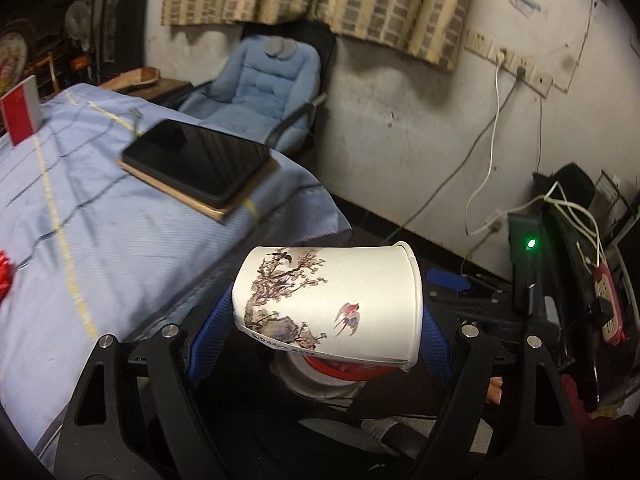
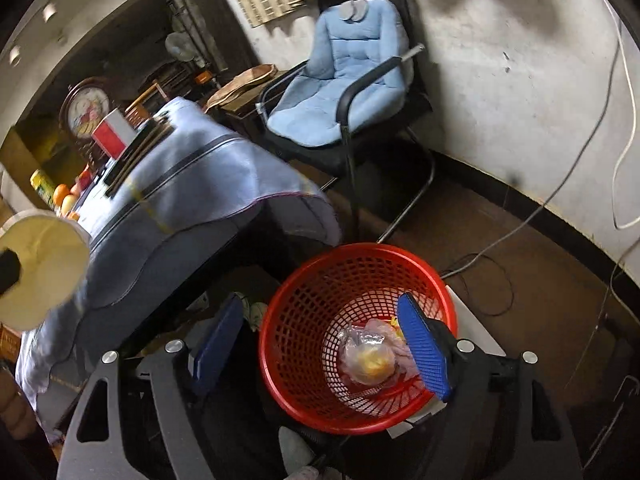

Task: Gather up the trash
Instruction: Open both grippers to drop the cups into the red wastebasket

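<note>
We've got the left gripper (image 1: 326, 316) clamped on the paper cup (image 1: 328, 300), right gripper (image 2: 320, 344) empty and wide over the red basket (image 2: 308, 364), so a sloppy release could bounce it off the rim.

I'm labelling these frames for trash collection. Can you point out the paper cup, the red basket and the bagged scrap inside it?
paper cup (image 1: 320, 300), left wrist view, printed side wall.
red basket (image 2: 320, 280), right wrist view, mesh wall.
bagged scrap (image 2: 370, 358), right wrist view, clear plastic wrap.

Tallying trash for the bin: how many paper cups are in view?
1: a white paper cup with a bird-and-blossom print, lying sideways, clamped between the left tongs beyond the blue-clothed table's edge. Others may be out of view.
</note>
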Available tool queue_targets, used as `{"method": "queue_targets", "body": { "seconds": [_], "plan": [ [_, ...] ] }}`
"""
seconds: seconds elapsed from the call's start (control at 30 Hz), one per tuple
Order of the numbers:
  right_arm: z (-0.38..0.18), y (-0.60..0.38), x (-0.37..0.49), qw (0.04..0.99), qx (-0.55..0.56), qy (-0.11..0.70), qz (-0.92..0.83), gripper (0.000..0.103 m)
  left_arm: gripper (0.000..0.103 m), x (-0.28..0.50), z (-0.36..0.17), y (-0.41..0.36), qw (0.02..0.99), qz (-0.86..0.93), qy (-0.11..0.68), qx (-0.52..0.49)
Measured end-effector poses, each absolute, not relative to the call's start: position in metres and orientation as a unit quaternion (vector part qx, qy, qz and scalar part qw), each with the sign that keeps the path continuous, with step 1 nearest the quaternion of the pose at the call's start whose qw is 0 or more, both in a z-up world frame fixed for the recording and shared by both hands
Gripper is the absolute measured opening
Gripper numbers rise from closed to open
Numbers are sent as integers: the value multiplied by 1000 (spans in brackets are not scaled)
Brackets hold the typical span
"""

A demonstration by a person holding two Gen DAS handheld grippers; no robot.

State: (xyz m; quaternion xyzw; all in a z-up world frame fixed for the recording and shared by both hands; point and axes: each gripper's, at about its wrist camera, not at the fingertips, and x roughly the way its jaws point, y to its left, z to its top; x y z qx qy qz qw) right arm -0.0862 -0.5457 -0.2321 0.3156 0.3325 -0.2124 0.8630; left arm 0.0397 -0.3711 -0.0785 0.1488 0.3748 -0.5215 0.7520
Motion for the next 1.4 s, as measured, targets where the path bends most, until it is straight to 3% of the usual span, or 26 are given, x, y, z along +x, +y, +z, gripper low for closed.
{"method": "queue_targets", "body": {
  "seconds": [0.4, 0.5, 0.87, 1.4],
  "plan": [
    [-238, -596, -133, 849, 371, 278, -252, 80, 80, 20, -118, -454, 698, -547, 410, 213],
    [-240, -598, -137, 848, 374, 275, -253, 80, 87, 20, -124, -464, 703, -533, 413, 226],
    [-240, -595, -132, 851, 377, 275, -241, 80, 91, 31, -118, -456, 727, -505, 410, 220],
    [-197, -564, -117, 876, 320, 279, -228, 81, 91, 37, -88, -408, 758, -498, 381, 182]
  ]
}}
